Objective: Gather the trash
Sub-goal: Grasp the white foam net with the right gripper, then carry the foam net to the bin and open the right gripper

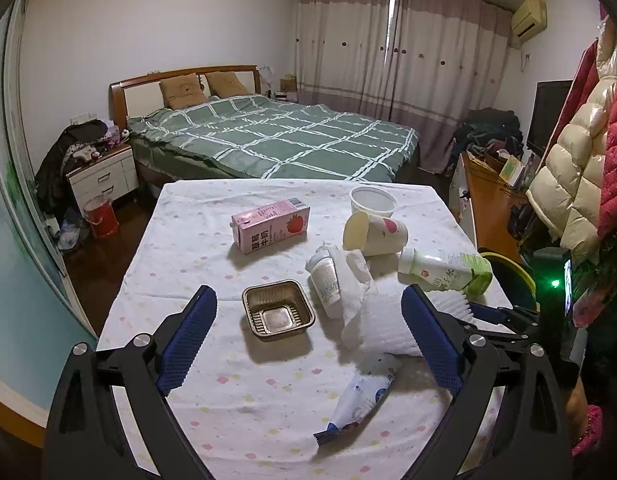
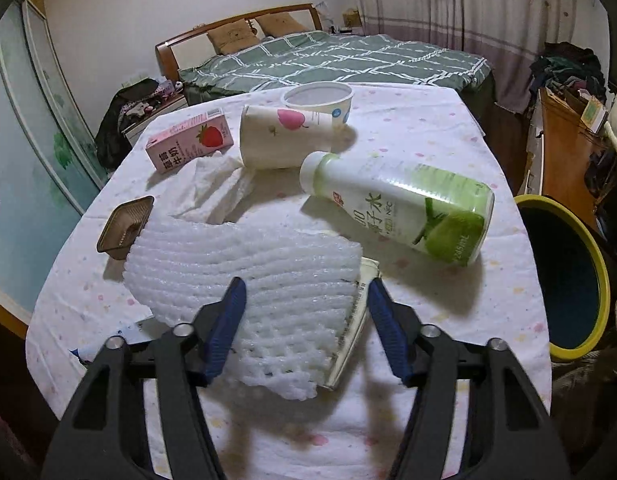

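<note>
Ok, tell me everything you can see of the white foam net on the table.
The white foam net is a soft, ribbed mesh sleeve of foam with open diamond holes at its near end. It lies flattened on the spotted tablecloth, partly over a flat wrapper and next to crumpled tissue; its far corner overlaps the brown plastic tray in this view. The right gripper has its jaws either side of its near part, one pad against it, the other apart.

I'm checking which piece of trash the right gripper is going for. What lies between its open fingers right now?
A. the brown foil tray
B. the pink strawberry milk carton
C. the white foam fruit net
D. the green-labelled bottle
C: in the right wrist view the white foam net lies between the fingers of the right gripper, whose jaws do not yet press it.
</note>
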`<state>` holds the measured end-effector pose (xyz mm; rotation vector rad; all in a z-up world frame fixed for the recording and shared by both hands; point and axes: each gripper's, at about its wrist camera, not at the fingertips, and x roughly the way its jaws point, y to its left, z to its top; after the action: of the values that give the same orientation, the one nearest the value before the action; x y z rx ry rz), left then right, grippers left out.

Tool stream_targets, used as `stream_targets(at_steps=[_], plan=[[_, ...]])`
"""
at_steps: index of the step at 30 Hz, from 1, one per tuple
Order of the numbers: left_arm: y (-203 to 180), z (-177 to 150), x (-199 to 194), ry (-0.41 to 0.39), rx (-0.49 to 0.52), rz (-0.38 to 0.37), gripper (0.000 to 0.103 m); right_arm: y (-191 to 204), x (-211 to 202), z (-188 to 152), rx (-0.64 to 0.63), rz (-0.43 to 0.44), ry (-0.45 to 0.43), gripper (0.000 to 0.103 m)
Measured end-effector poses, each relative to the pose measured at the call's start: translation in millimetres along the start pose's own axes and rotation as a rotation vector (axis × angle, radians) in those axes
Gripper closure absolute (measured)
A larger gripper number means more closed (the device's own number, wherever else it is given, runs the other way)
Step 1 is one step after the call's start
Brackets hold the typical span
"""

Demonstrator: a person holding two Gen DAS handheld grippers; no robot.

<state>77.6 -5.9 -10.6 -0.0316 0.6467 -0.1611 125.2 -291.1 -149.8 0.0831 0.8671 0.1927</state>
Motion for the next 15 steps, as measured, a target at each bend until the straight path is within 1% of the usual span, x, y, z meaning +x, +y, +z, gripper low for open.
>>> stream_targets(at_steps=[1, 3, 5, 9, 15], plan=[[-1, 0, 1, 0.002, -0.001, -0.002, 0.011, 0, -1, 0, 0.0, -0.002, -0.003, 0.058], [-1, -1, 3, 0.006, -0.003, -0.006, 0.011, 0, -4, 0, -0.001, 0.004, -0.011, 0.076], [-2, -1, 5, 0.01, -0.002, -0.008, 0.011, -1, -8, 0, 0.007, 0.027, -0.012, 0.084], [-5, -2, 6, 0.011, 0.0, -0.01, 0.011, -3, -22, 1, 0.022, 0.065, -0.045, 0.089], [-7, -2, 7, 0.012, 0.002, -0.012, 0.011, -8, -60, 6, 0.038, 0.091, -0.134, 0.089]])
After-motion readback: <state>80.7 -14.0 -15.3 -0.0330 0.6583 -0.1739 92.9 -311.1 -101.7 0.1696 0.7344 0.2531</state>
